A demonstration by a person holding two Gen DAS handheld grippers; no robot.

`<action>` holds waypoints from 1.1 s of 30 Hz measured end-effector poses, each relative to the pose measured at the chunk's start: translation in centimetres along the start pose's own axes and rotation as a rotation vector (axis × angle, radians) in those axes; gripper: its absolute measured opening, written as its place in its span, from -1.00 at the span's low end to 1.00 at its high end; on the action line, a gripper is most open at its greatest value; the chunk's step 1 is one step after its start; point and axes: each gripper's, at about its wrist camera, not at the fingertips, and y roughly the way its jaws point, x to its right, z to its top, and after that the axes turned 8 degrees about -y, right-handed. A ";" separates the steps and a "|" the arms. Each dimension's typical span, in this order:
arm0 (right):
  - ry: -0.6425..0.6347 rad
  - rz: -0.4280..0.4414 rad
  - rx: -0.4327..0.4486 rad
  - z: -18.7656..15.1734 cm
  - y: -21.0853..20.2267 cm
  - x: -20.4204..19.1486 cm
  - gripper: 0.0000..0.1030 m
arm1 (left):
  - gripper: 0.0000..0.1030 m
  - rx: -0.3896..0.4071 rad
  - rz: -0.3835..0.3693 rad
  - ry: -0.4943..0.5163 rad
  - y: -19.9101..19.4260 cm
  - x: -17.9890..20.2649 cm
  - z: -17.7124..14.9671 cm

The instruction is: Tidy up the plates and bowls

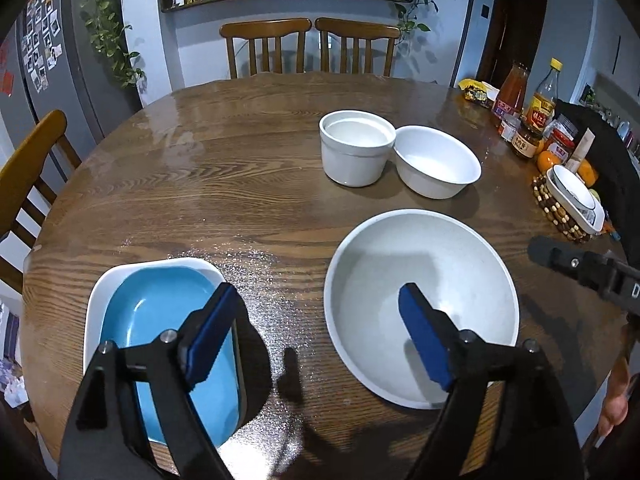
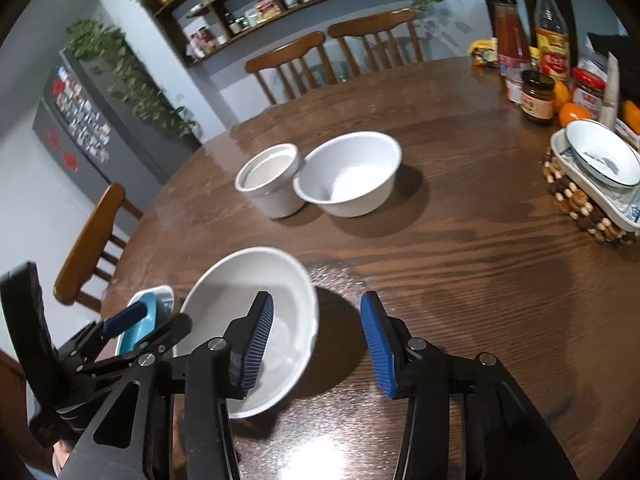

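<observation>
Below the left gripper, whose blue pads are spread wide apart with nothing between them, bare wood of the round counter is seen. Under its left finger a blue dish is nested inside a white rectangular dish; under its right finger a large white bowl is standing on the counter. Further ahead and slightly to the right, a straight-sided white pot and a smaller white bowl are set side by side, rims touching.

From the right wrist view, the right gripper is likewise held open and empty above the counter, its left pad hanging over the large white bowl, its right pad over bare wood. The left gripper is visible at its lower left, over the blue dish. Well to the right and ahead, another bowl is resting in a white dish on a beaded mat, with jars and bottles behind it.
</observation>
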 end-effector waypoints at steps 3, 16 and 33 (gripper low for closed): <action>0.017 -0.016 0.006 0.3 -0.1 0.6 -0.10 | 0.59 -0.005 -0.013 -0.020 -0.1 -0.3 0.5; 0.051 -0.009 -0.012 3.4 1.5 3.2 -0.10 | 0.59 -0.094 -0.146 -0.070 1.3 3.0 5.4; 0.089 -0.011 -0.111 10.0 8.2 6.7 -0.10 | 0.19 -0.271 -0.099 -0.166 10.4 8.3 10.7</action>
